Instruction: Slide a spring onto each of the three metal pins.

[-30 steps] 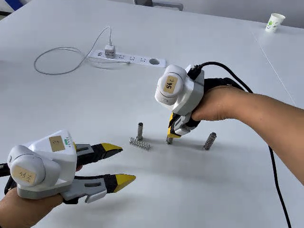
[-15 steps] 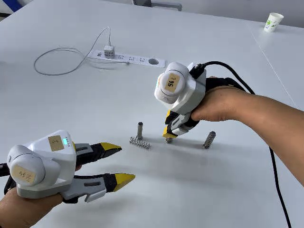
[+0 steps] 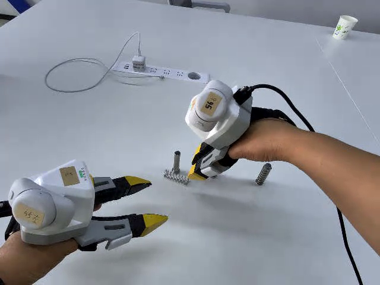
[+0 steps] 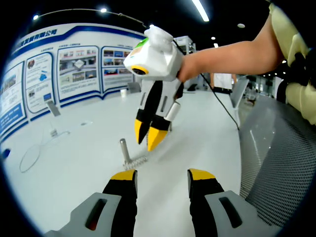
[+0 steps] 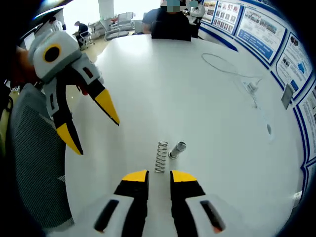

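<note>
On the white table, near its middle, the right gripper points down with its jaws only narrowly apart and nothing between them, its tips just above a loose spring that lies flat beside a bare upright metal pin. Further right, well apart, a second pin wearing a spring stands tilted. At the near left the left gripper hovers with jaws wide apart and empty, while a power strip lies at the far side.
</note>
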{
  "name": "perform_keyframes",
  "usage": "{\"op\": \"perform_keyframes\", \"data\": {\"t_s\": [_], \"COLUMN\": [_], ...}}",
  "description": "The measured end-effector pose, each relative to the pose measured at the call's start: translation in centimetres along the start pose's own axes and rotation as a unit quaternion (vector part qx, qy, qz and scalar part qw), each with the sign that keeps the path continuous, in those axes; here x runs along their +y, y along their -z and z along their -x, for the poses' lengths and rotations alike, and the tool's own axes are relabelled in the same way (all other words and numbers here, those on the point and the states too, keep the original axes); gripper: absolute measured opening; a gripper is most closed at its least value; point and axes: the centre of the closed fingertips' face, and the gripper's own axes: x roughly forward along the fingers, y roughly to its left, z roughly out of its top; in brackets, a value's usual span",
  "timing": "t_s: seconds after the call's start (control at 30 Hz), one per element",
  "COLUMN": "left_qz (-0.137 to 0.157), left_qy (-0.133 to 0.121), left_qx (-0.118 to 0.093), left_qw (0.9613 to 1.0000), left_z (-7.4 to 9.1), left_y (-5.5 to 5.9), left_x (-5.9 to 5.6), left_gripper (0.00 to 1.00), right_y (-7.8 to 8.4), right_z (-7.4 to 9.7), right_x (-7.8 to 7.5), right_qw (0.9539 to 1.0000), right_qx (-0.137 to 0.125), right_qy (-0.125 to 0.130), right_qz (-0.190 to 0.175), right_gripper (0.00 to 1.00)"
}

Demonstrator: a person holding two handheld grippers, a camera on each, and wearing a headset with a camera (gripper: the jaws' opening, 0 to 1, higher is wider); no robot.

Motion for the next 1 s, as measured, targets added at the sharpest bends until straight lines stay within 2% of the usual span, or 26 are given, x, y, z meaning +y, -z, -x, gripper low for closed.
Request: {"op": "perform_keyframes", "data": {"t_s": [0.2, 0.47, 0.83, 1.0], "left_qz": [0.001, 0.003, 0.004, 0.003], "left_qy": [0.000, -0.003, -0.006, -0.006], "left_qx": [-0.001, 0.001, 0.002, 0.003], "left_qw": [1.0000, 1.0000, 1.0000, 1.0000], "left_z": [0.0, 0.2, 0.4, 0.4], "left_y": [0.0, 0.3, 0.3, 0.3], "left_x": [0.1, 0.3, 0.4, 0.4], "left_gripper": [0.42, 0.41, 0.41, 0.41], "right_y": [0.2, 0.5, 1.2, 1.3], "right_z": [-1.7, -2.7, -3.2, -3.0], "right_x": [0.0, -0.5, -0.6, -0.3], "right_qw": [0.9998, 0.9991, 0.9986, 0.9992], "right_qx": [0.010, 0.018, 0.023, 0.023], "right_qy": [0.007, 0.016, 0.016, 0.015], "right_qz": [-0.015, -0.036, -0.044, -0.030], "right_gripper": [0.17, 0.16, 0.12, 0.12]}}
